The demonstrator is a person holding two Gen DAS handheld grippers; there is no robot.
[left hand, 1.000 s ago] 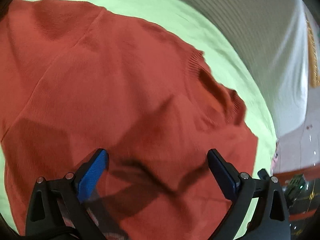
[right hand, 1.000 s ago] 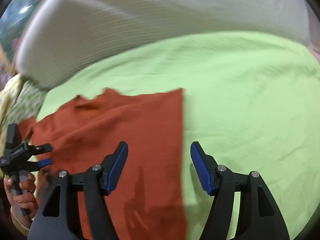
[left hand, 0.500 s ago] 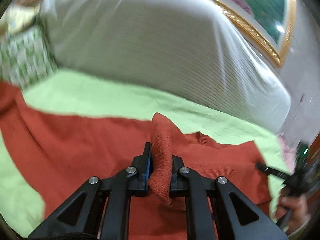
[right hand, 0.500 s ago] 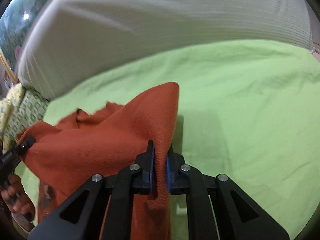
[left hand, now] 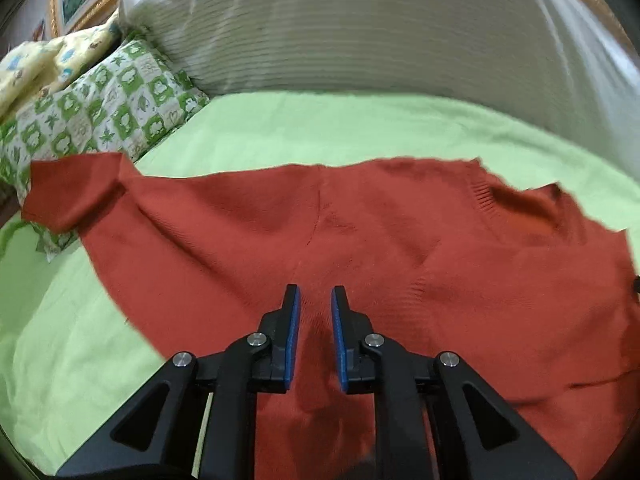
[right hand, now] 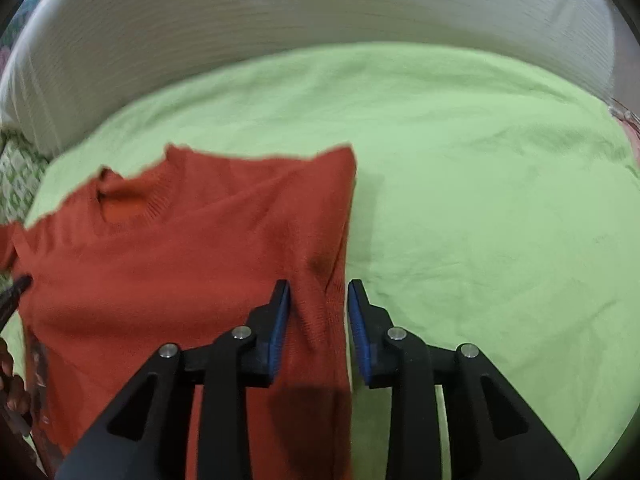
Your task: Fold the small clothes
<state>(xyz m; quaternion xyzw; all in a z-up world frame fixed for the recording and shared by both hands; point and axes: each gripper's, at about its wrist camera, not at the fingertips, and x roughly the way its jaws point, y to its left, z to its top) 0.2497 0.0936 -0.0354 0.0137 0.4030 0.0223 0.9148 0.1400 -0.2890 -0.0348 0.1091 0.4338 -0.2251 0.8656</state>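
An orange-red knit sweater [left hand: 400,248] lies spread on the green bed sheet [left hand: 320,132], neckline [left hand: 520,216] to the right and one sleeve [left hand: 72,196] draped over a pillow at the left. My left gripper [left hand: 315,300] hovers over the sweater's middle; its jaws are opening with a narrow gap, and the cloth lies loose below them. In the right wrist view the sweater [right hand: 180,264] ends in a straight right edge. My right gripper [right hand: 318,292] straddles that edge with opening jaws, and its pads are off the cloth.
A grey-white striped bolster [left hand: 360,40] runs along the back of the bed. A green patterned pillow [left hand: 100,112] and a yellow one [left hand: 40,64] lie at the left. A hand [right hand: 12,380] shows at the lower left of the right wrist view.
A second ago both grippers stood wide open over the sweater, then each shut on a raised fold. Now both folds are let go, the cloth lies flat, and the jaws have parted.
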